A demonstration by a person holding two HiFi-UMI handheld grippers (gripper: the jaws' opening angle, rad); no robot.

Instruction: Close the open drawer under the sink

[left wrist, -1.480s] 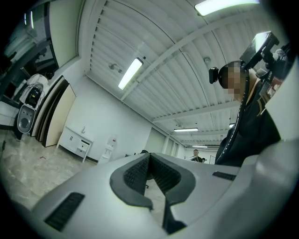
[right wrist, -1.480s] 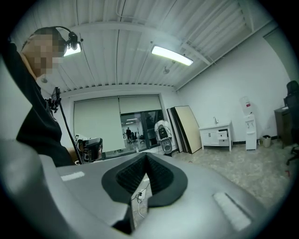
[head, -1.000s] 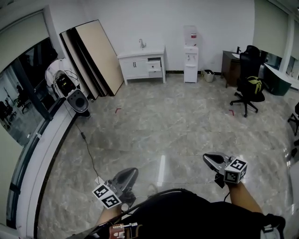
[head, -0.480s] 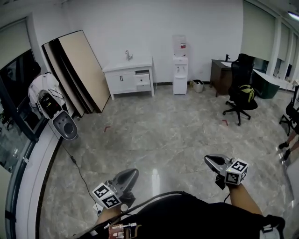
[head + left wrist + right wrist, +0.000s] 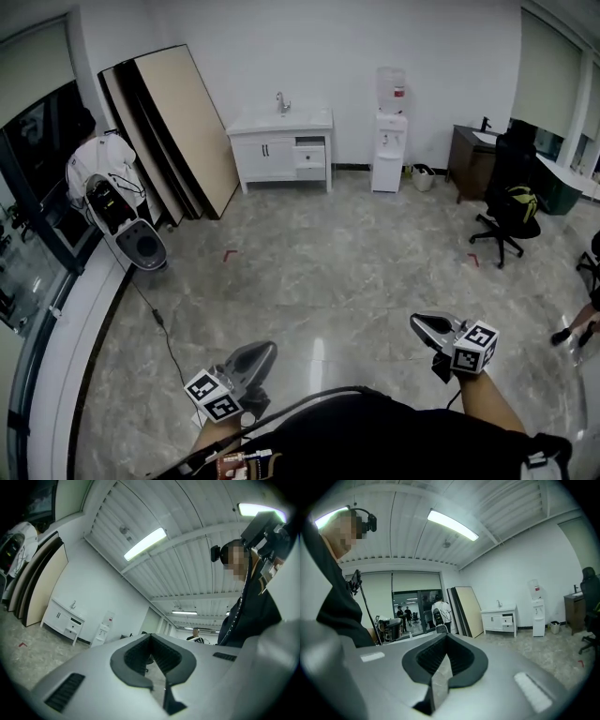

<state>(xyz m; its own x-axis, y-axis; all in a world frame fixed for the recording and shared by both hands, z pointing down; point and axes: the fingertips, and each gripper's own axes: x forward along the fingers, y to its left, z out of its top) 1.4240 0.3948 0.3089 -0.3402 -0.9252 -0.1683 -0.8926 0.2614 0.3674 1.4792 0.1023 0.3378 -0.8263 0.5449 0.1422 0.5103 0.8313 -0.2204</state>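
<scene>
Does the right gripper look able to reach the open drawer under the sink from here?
Probably not yet: the right gripper is far from the open drawer across the floor; nothing blocks the way.

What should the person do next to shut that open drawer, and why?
Probably walk forward toward the white sink cabinet. Its open drawer sticks out on the far side of the floor, well beyond both the left gripper and the right gripper, which are shut and empty, so nothing can push it yet.

The white drawer (image 5: pixel 309 157) stands pulled partly out of the white sink cabinet (image 5: pixel 267 157).
</scene>
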